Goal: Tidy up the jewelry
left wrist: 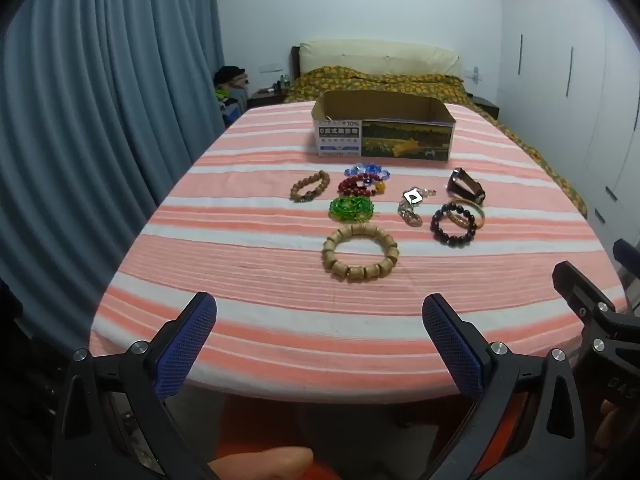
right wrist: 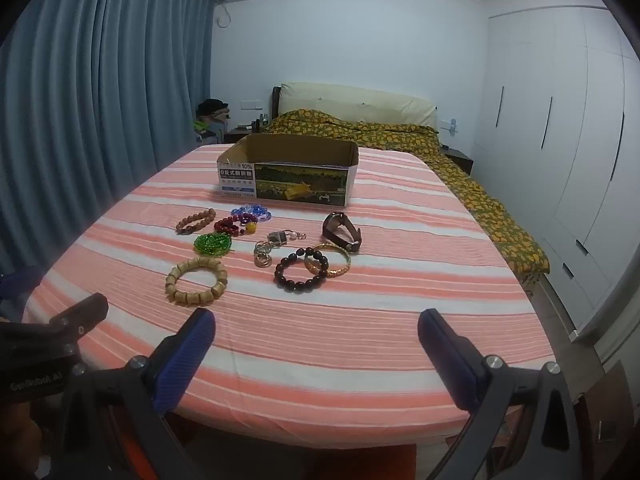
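Note:
Several pieces of jewelry lie on the pink striped table (left wrist: 256, 280): a chunky wooden bracelet (left wrist: 360, 251) (right wrist: 196, 280), a dark bead bracelet (left wrist: 454, 224) (right wrist: 300, 270) overlapping a gold bangle (right wrist: 330, 266), a green bead string (left wrist: 352, 208), a red bead bracelet (left wrist: 360, 185), a brown bead bracelet (left wrist: 310, 186), blue crystals (left wrist: 368, 170), a watch (left wrist: 466, 191) (right wrist: 342, 232) and rings (left wrist: 410, 212). An open cardboard box (left wrist: 384, 130) (right wrist: 288, 172) stands behind them. My left gripper (left wrist: 320, 312) and right gripper (right wrist: 316, 328) are open and empty at the near edge.
A bed with a yellow patterned cover (left wrist: 380, 84) lies behind the table. Blue curtains (left wrist: 100, 100) hang on the left. White wardrobes (right wrist: 560, 140) stand on the right. The right gripper's body (left wrist: 592, 308) shows at the right edge of the left wrist view.

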Motion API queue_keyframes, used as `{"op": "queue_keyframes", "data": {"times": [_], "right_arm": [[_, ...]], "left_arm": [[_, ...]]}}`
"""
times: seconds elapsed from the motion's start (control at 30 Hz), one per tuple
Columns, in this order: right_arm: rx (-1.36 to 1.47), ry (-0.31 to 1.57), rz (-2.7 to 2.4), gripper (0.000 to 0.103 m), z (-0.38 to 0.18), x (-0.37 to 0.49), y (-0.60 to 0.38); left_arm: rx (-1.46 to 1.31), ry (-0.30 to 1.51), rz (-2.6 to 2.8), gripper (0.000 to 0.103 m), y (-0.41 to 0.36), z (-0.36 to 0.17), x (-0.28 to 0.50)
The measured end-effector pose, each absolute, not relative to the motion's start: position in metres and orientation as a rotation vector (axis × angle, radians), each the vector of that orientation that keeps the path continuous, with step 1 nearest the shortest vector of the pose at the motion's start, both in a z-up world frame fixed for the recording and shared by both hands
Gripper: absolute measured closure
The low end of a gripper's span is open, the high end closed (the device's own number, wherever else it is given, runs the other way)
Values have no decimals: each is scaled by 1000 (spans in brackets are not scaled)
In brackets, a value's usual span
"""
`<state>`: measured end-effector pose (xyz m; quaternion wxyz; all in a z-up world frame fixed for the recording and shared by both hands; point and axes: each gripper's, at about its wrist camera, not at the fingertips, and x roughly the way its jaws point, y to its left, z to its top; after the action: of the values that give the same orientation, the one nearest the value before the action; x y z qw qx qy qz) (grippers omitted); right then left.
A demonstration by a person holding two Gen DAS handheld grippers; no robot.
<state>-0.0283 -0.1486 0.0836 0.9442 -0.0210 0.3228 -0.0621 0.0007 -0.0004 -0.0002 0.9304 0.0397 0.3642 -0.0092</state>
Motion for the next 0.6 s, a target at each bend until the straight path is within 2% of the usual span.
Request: {"op": "queue_keyframes", "data": {"times": [0.6], "right_arm": [[-46, 661, -121, 0, 84, -29, -144]], "left_arm": [[73, 744, -50, 0, -2, 3, -2]]}}
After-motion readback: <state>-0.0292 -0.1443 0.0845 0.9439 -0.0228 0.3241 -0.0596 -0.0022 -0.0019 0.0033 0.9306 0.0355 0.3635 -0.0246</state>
